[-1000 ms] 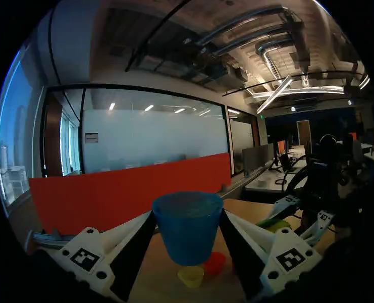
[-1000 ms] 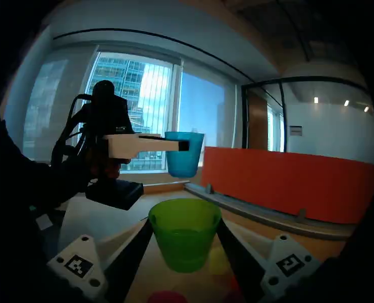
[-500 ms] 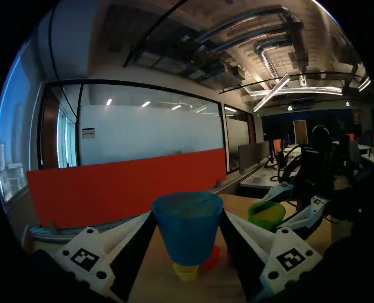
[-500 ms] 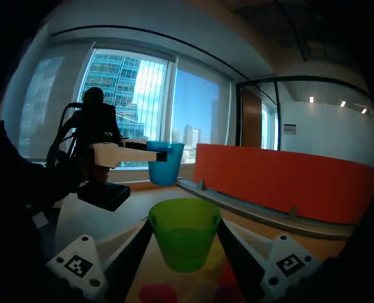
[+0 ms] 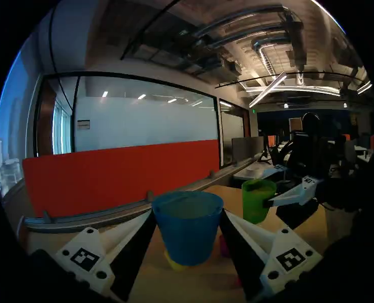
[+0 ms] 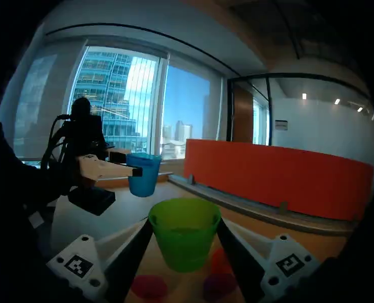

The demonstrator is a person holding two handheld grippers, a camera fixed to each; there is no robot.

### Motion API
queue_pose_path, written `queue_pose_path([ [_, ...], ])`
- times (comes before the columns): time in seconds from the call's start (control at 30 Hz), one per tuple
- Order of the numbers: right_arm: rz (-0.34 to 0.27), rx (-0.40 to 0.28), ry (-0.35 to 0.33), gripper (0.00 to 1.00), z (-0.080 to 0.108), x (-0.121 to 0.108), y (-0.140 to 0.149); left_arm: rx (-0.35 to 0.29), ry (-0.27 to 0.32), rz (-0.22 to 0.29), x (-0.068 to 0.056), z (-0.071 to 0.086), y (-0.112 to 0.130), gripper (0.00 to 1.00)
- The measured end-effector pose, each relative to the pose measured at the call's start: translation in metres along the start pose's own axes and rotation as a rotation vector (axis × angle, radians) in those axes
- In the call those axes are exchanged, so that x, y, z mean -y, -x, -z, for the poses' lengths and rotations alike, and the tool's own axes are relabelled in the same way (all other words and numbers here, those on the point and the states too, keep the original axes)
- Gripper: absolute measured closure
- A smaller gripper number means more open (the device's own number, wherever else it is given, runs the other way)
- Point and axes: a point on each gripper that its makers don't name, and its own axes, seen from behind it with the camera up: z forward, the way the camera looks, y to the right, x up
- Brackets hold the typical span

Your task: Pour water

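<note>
Left gripper view: the left gripper (image 5: 188, 220) is clamped on the blue cup (image 5: 188, 235); the right gripper (image 6: 184, 224) is clamped on the green cup (image 6: 184, 242). Both cups are upright and apart. Bring the rims close, then tip slowly.

Dim interior, bright window (image 6: 136, 116) backlight, fisheye edge warping.

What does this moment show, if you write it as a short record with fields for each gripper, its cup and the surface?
left gripper: shut on blue cup, upright
right gripper: shut on green cup, upright
green cup contents: some liquid, it seems
blue cup contents: cannot tell
pouring: not yet begun
surface: wooden table, below both cups
</note>
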Motion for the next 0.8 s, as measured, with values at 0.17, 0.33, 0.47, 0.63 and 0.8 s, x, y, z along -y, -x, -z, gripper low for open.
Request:
queue_pose_path([
  [0.17,-0.003,0.021,0.018,0.1,0.007,-0.008,0.008,0.022,-0.001,0.007,-0.001,0.004,0.016,0.15],
  [0.33,-0.007,0.048,0.039,0.1,0.015,-0.016,0.02,0.049,0.002,0.012,-0.003,0.008,0.034,0.15],
  [0.47,-0.014,0.067,0.048,0.1,0.02,-0.021,0.029,0.079,0.0,0.01,-0.003,0.01,0.051,0.15],
  [0.63,-0.023,0.094,0.051,0.1,0.026,-0.026,0.042,0.121,0.0,0.003,-0.002,0.009,0.071,0.15],
  [0.8,-0.031,0.138,0.054,0.1,0.029,-0.03,0.061,0.159,0.009,-0.003,-0.004,0.007,0.088,0.15],
])
